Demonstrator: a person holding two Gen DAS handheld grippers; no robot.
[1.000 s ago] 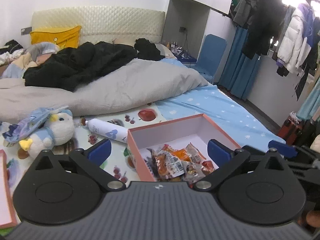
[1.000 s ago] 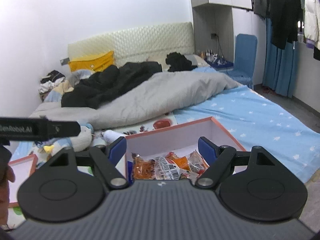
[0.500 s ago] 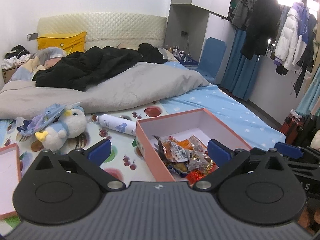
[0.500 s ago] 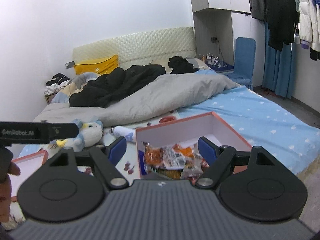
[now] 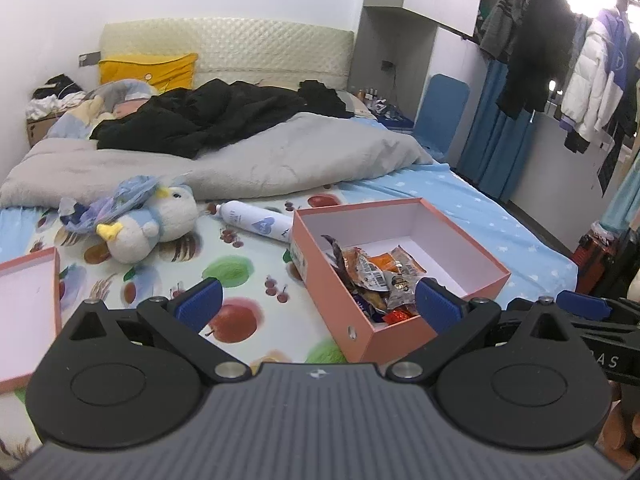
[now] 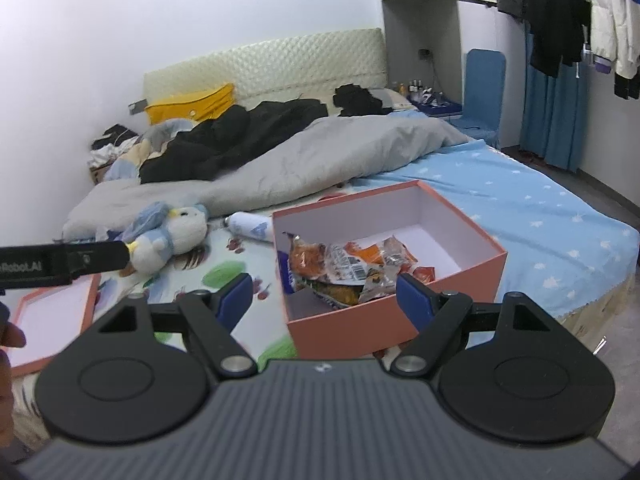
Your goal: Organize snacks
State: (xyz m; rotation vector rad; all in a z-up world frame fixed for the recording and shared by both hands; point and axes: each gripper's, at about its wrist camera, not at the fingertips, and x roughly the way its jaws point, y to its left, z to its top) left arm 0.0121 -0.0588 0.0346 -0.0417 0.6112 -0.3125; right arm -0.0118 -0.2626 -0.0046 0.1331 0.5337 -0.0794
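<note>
From left to right we see the box lid [image 5: 28, 308], a plush bird [image 5: 154, 226], a white bottle [image 5: 256, 224] and the open pink box [image 5: 400, 332] of snack packets [image 5: 376, 276] on the bed [image 5: 480, 216]. Left gripper [image 5: 316, 300] and right gripper [image 6: 324, 296]: fingers apart, holding nothing.

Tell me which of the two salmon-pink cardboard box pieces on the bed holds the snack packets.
The deep salmon-pink cardboard box beside the white bottle holds the snack packets. The shallow pink lid at the left edge lies empty.
</note>
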